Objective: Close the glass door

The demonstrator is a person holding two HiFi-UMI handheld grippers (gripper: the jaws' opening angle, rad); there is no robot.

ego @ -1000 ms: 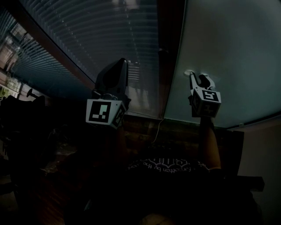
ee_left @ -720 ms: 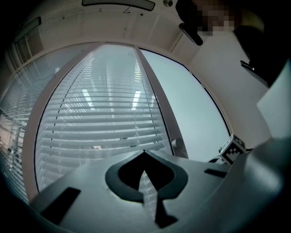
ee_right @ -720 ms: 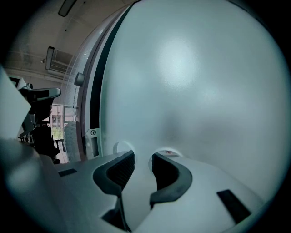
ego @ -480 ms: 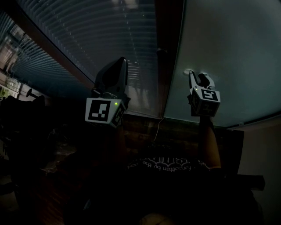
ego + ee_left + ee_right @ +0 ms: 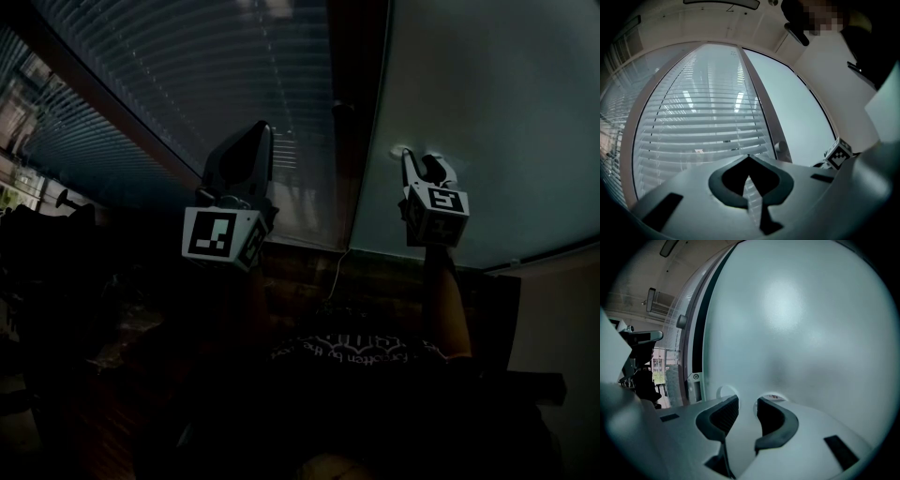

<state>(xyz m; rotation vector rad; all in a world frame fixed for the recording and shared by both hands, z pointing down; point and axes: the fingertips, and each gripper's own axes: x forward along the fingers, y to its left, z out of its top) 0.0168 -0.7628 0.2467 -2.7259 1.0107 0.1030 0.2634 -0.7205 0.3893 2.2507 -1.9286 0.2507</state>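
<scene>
The frosted glass door (image 5: 487, 112) fills the right of the head view and nearly all of the right gripper view (image 5: 797, 319). My right gripper (image 5: 422, 161) is raised against its pane near the door's left edge. Its jaws (image 5: 747, 404) stand a little apart with only glass between them, so it is open. Two small pale round spots (image 5: 724, 392) show on the glass just behind the tips. A dark narrow gap (image 5: 698, 333) runs along the door's left edge. My left gripper (image 5: 253, 141) is held up in front of the blinds, its tips (image 5: 749, 159) touching, shut and empty.
A window with horizontal blinds (image 5: 206, 75) takes up the left. A dark upright frame post (image 5: 352, 159) with a small round knob (image 5: 342, 108) stands between blinds and door. Dim furniture (image 5: 56, 272) lies at the lower left. The person's dark shirt (image 5: 366, 352) is below.
The door's left edge and my right gripper have shifted slightly to the left, narrowing the dark strip beside the post. The left gripper has stayed in place.
</scene>
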